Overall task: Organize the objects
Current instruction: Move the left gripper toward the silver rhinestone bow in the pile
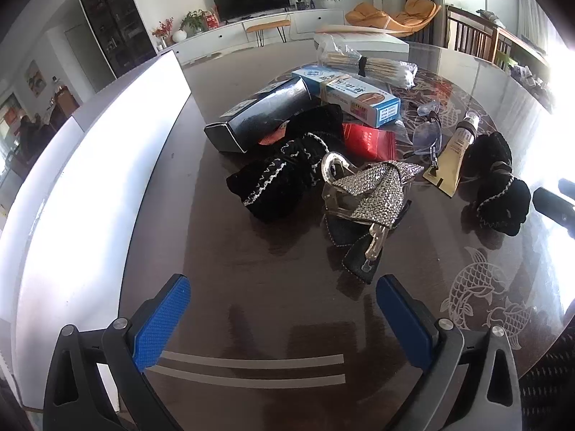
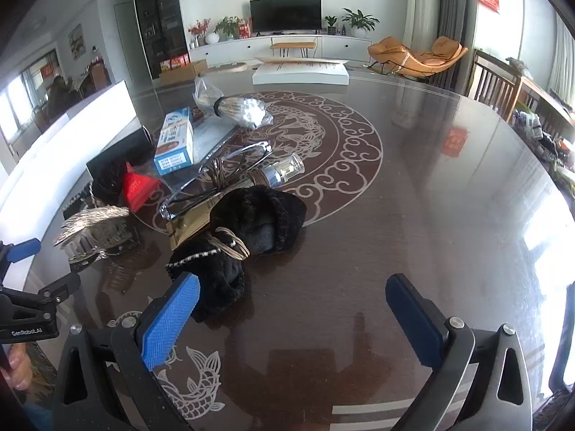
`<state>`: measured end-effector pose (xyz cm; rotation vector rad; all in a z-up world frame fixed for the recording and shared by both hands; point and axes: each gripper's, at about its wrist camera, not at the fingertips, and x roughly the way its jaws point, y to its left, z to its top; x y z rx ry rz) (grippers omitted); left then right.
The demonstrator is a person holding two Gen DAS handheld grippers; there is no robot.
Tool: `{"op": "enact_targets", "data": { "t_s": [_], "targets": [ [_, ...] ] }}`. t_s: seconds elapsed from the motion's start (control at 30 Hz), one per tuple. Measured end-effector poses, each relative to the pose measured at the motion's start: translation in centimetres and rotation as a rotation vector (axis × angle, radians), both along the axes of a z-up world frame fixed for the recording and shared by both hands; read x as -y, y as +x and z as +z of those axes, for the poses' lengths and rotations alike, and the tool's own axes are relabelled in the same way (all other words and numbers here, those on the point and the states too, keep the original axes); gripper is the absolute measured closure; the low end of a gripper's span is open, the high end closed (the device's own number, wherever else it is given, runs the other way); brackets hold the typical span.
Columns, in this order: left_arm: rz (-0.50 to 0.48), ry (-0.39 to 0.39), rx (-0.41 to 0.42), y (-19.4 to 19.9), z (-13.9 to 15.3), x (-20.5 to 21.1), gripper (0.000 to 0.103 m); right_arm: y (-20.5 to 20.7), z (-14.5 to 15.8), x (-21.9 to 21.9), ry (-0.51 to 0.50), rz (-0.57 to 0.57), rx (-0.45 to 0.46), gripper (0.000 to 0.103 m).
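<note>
Both tools are empty. The left gripper [image 1: 282, 318] and the right gripper [image 2: 293, 318] hover over the dark glossy round table [image 2: 413, 215] with their blue-padded jaws spread wide apart.

Nearest the left gripper lies the silver rhinestone-covered hair claw clip [image 1: 363, 188], resting on a dark sequin-edged bow. It is rigid but probably brittle at the teeth; take it across the hinge body, not the stones.

Nearest the right gripper, just beyond its left pad, lies the black fuzzy scrunchie with a pale trim [image 2: 230, 244]. It is soft and light and will compress; pinch deep into the bulk.

Behind it lie the clear-framed safety glasses [image 2: 215, 176], thin and slippery; grip at the bridge. The cream squeeze tube with a clear cap [image 1: 456, 151] lies beside them and will dent under pressure.

Further off, the blue-and-white cardboard box [image 1: 352, 95] and the long dark rectangular box [image 1: 262, 115] are stiff and light; clamp across the short faces.

Farthest, the bagged bundle of cotton swabs [image 1: 381, 66] is slick in its film.
</note>
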<state>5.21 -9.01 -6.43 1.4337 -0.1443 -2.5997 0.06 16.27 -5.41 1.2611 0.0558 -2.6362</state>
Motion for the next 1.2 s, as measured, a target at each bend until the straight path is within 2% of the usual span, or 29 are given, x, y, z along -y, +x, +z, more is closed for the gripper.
{"op": "enact_targets", "data": {
  "t_s": [0.13,0.3,0.4,0.5,0.63,0.73,0.83,1.0,1.07,1.2],
  "targets": [
    [0.005,0.014,-0.002,0.0,0.3,0.2,0.000,0.8,0.2,-0.4,-0.057,0.007,0.026,0.000],
    [0.000,0.024,-0.007,-0.2,0.8,0.4,0.000,1.1,-0.1,-0.3,-0.071,0.005,0.038,0.000],
    [-0.012,0.064,-0.012,-0.7,1.6,1.0,0.000,1.1,-0.1,-0.8,-0.093,-0.015,0.041,0.000],
    [-0.058,0.096,-0.003,-2.0,2.2,1.0,0.000,1.0,-0.3,-1.4,-0.121,-0.033,0.050,0.000],
    [-0.150,0.092,0.023,-4.7,2.1,-0.7,0.000,0.7,-0.5,-1.5,-0.133,-0.040,0.062,0.000],
    [-0.165,0.082,0.038,-6.8,1.4,-1.7,0.000,0.8,-0.4,-1.4,-0.124,-0.036,0.055,0.000],
    [-0.236,0.192,0.078,-7.8,0.6,-3.0,0.000,0.9,-0.3,-1.4,-0.111,-0.041,0.042,0.000],
    [-0.415,0.251,0.101,-5.2,0.4,-5.4,0.000,0.9,0.2,-2.9,-0.137,-0.091,0.029,0.000],
    [-0.417,0.253,0.097,-4.0,0.5,-4.7,0.000,0.8,0.4,-3.8,-0.164,-0.114,0.029,0.000],
    [-0.355,0.285,0.104,-3.3,0.4,-2.1,0.000,0.5,0.1,-5.2,-0.216,-0.159,0.054,0.000]
  ]
}}
